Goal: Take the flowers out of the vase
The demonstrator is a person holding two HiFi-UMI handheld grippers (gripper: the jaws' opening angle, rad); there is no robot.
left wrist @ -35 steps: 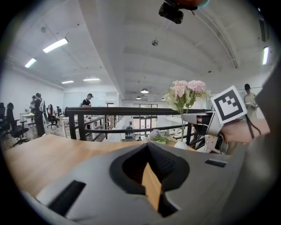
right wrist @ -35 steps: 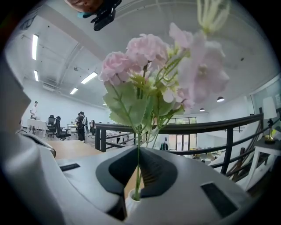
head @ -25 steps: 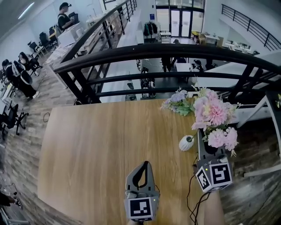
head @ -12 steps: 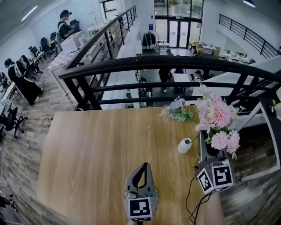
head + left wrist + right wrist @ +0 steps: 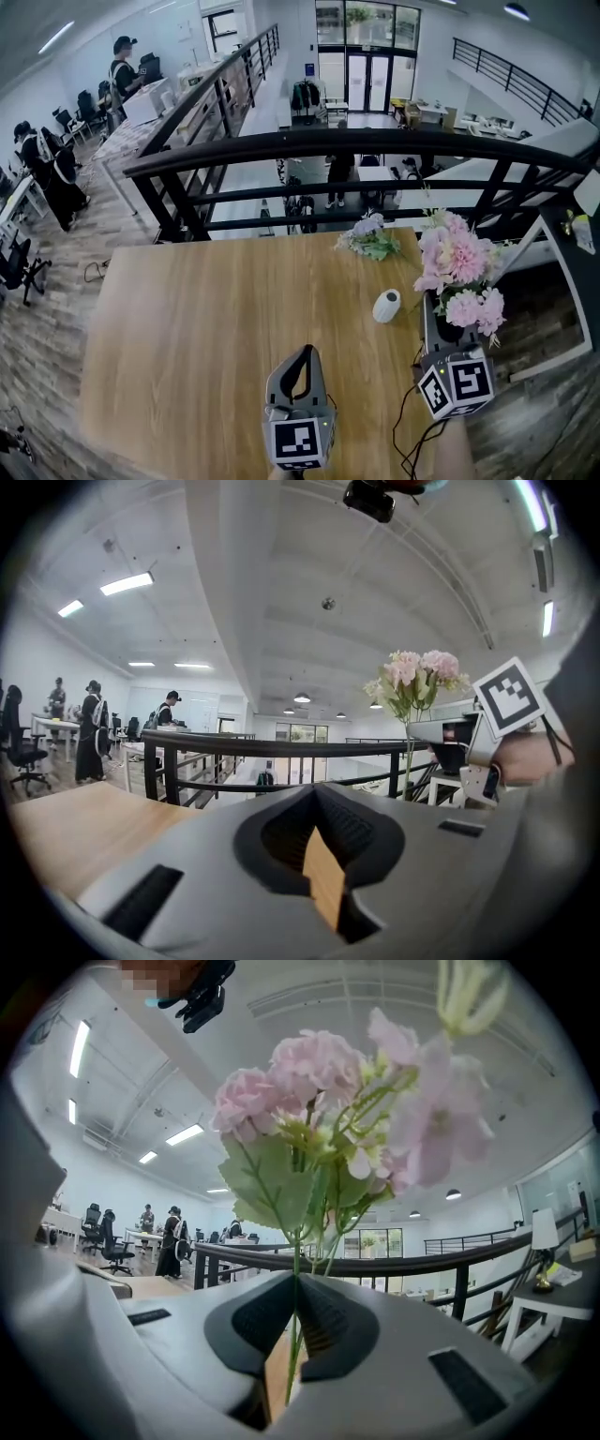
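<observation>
Pink artificial flowers on thin green stems (image 5: 319,1101) are pinched by those stems in the right gripper (image 5: 296,1288) and held clear of the small white vase (image 5: 386,306), which stands just beside them on the light wooden table (image 5: 206,328). The left gripper (image 5: 317,794) is pressed together, with nothing between its jaws. A lilac-and-green bunch (image 5: 367,237) lies near the table's far edge.

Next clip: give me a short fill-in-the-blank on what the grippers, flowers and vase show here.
The right gripper is shut on the stems of the ___ flowers.
The left gripper is shut and holds ___.
The white vase sits on the ___ table.
Missing: pink; nothing; wooden.
</observation>
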